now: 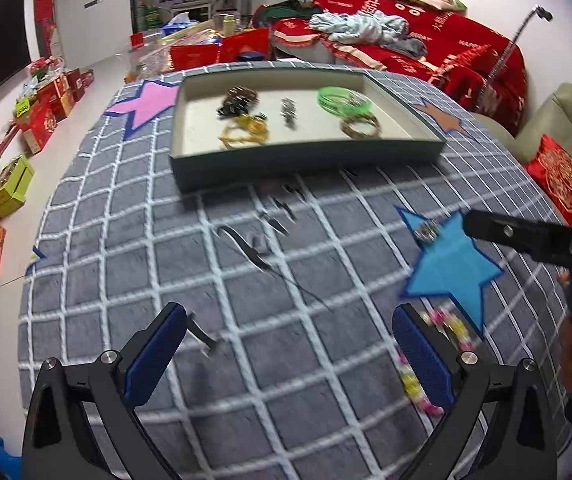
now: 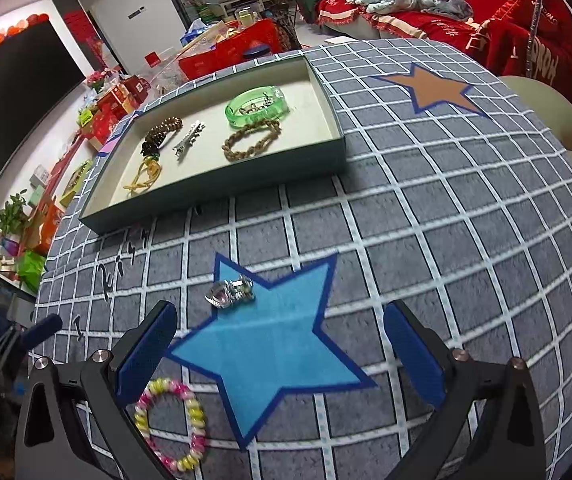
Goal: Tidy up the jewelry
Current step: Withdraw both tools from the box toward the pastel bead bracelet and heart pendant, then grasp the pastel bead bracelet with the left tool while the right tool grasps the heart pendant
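Note:
A shallow dark-green tray (image 1: 306, 158) (image 2: 222, 188) sits on the grey checked cloth and holds a green bangle (image 2: 256, 106), a brown braided bracelet (image 2: 251, 140), a silver hair clip (image 2: 188, 139), a dark hair tie (image 2: 160, 134) and a yellow cord (image 2: 142, 178). A clear crystal clip (image 2: 230, 294) (image 1: 427, 233) lies on the blue star patch (image 2: 274, 344). A pink-yellow coil bracelet (image 2: 172, 424) (image 1: 434, 360) lies near the front. My left gripper (image 1: 290, 356) is open and empty above the cloth. My right gripper (image 2: 280, 356) is open and empty just short of the crystal clip.
Several thin dark hairpins (image 1: 270, 224) lie on the cloth in front of the tray. My right gripper's arm (image 1: 534, 238) shows at the right of the left wrist view. A red-covered sofa (image 1: 426, 48) stands behind, gift boxes (image 1: 10, 188) on the floor at left.

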`<state>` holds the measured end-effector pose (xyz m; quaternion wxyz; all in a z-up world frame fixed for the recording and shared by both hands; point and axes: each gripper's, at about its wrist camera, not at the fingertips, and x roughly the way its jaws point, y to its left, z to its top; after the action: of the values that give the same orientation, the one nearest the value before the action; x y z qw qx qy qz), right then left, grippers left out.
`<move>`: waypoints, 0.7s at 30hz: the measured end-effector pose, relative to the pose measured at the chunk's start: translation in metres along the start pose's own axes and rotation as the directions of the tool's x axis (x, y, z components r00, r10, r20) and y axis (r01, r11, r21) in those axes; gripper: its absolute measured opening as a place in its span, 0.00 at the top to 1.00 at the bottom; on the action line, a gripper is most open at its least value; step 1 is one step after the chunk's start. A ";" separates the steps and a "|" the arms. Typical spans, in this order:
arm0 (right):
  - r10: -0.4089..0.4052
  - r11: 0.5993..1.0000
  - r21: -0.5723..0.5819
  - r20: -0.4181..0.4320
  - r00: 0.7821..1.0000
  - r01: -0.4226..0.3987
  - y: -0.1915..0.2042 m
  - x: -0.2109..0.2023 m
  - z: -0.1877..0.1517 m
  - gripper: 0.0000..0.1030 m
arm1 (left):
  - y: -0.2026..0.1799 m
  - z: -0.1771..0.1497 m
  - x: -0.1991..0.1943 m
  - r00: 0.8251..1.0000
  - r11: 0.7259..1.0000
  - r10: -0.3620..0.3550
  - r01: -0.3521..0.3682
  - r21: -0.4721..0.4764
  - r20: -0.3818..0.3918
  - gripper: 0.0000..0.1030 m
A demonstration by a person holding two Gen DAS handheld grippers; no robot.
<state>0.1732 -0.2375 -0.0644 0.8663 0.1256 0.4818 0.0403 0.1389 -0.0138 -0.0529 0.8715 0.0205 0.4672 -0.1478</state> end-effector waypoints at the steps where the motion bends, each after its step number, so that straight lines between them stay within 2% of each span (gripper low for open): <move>1: -0.002 1.000 -0.002 0.000 1.000 0.002 0.000 0.000 -0.002 0.00 | -0.003 -0.003 -0.001 1.000 1.000 -0.004 0.004 0.002 -0.005 0.00; 5: -0.008 1.000 -0.028 -0.013 1.000 0.008 0.004 0.002 -0.010 0.00 | -0.013 -0.014 0.000 0.999 1.000 -0.012 0.012 0.000 -0.034 0.00; 11: -0.011 0.997 -0.074 -0.003 1.000 0.011 0.016 0.006 -0.008 0.01 | -0.028 -0.021 0.002 0.999 1.000 0.015 -0.015 0.008 -0.048 0.00; 16: -0.009 0.993 -0.117 -0.013 1.000 0.007 0.027 0.015 -0.002 0.14 | -0.035 -0.023 0.005 0.998 1.000 0.015 -0.014 0.013 -0.053 0.00; 18: -0.006 0.991 -0.134 -0.015 1.000 0.004 0.030 0.019 -0.001 0.22 | -0.039 -0.024 0.006 0.999 1.000 0.015 -0.014 0.017 -0.052 0.00; 21: -0.011 0.985 -0.172 -0.022 1.000 0.007 0.037 0.027 -0.001 0.27 | -0.044 -0.025 0.007 0.998 0.999 0.022 -0.020 0.027 -0.056 0.00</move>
<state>0.1884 -0.1968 -0.0776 0.8685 0.0476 0.4869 0.0796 0.1101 -0.0534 -0.0678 0.8591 0.0409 0.4894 -0.1442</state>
